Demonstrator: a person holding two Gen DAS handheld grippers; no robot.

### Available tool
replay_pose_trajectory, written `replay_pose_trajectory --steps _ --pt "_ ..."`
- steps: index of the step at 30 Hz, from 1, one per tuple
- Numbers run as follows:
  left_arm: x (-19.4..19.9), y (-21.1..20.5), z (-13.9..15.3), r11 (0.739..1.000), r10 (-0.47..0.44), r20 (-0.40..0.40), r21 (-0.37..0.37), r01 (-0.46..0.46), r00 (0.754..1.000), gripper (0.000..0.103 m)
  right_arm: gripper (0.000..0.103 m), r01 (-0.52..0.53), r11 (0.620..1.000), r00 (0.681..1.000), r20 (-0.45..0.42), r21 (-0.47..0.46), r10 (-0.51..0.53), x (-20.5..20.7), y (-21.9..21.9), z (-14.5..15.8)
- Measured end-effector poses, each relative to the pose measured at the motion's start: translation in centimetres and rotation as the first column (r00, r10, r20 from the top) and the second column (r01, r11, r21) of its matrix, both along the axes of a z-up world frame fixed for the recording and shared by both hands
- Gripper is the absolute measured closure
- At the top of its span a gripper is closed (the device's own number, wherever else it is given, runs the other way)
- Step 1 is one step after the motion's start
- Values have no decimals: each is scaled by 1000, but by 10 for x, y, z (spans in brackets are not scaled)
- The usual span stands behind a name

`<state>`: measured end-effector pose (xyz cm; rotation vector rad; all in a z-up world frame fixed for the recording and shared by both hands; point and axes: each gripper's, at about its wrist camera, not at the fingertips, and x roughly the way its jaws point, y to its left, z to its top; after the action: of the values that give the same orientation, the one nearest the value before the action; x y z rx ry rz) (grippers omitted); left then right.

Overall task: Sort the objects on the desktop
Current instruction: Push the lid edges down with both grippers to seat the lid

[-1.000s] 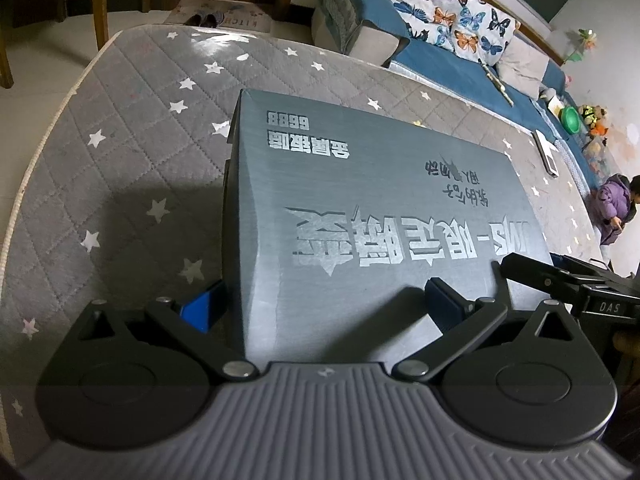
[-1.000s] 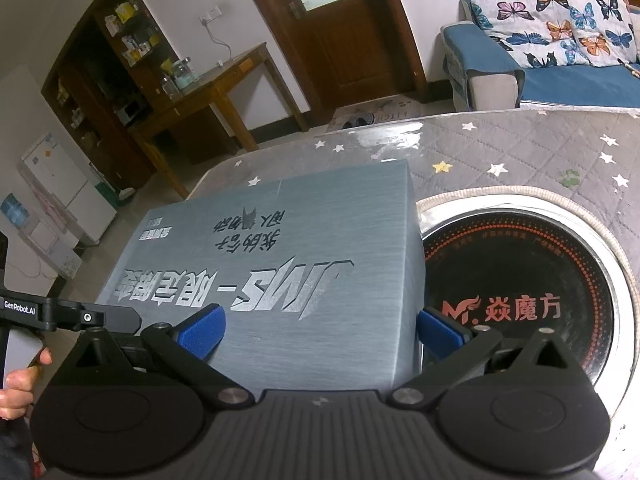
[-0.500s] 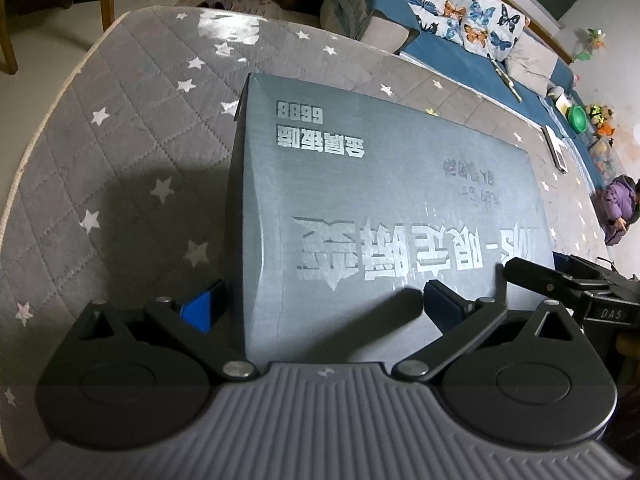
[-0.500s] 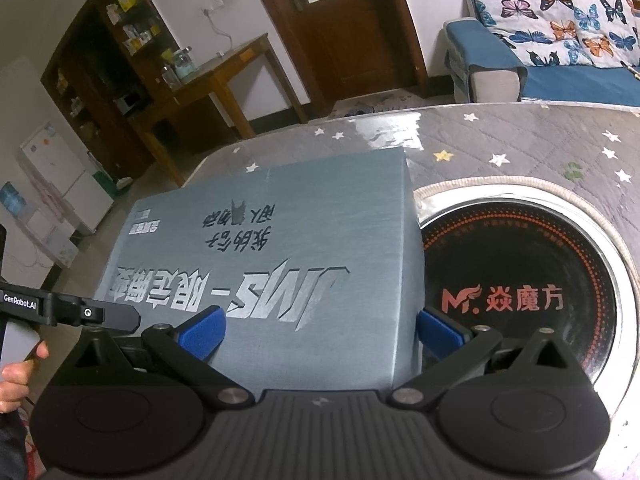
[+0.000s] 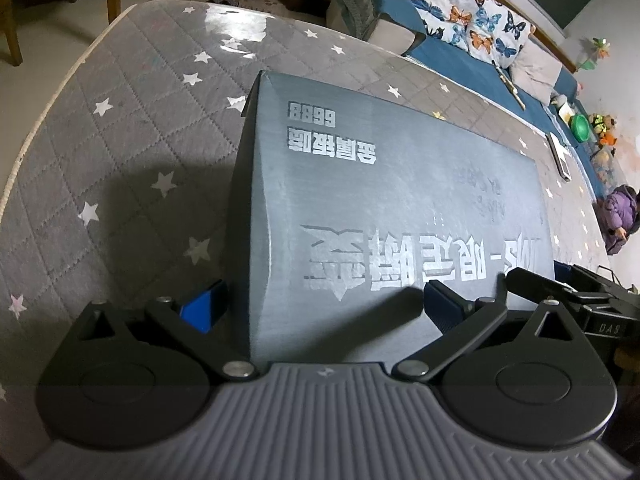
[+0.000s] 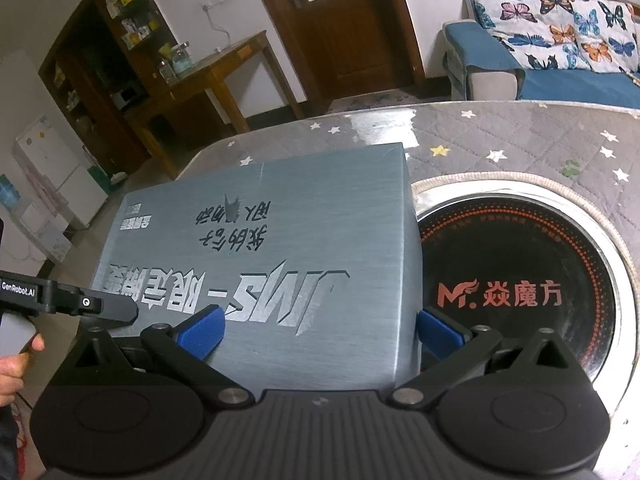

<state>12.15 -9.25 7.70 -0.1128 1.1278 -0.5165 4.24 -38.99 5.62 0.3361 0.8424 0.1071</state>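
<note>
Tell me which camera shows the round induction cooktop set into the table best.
The right wrist view: the induction cooktop shows almost whole there, black glass with red lettering inside a metal ring, directly right of the grey box. The left wrist view shows none of it; the box and quilted table cover fill that frame.

Each tool (image 5: 320, 312) (image 6: 320, 332) has black linkage arms, silver pivot screws, blue pads and a ribbed grey body.

A home living room: a blue sofa (image 6: 560, 80) with butterfly cushions (image 6: 568, 36), a wooden door (image 6: 340, 20), a cluttered side table (image 6: 216, 68) and toys (image 5: 596, 128).
</note>
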Motion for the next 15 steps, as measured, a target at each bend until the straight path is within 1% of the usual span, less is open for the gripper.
replay_pose_trajectory --steps 5,10,15 --pt "1 6 -4 1000 16 -19 -18 -16 1000 0 0 -5 1000 1000 6 -24 6 -1 3 1" --pt "-6 14 -6 999 17 -6 -31 -17 1000 0 0 -25 998 1000 18 -64 26 -7 11 2" --pt "-16 23 -12 999 22 -8 -39 -22 1000 0 0 -37 998 999 25 -56 38 -20 11 -1"
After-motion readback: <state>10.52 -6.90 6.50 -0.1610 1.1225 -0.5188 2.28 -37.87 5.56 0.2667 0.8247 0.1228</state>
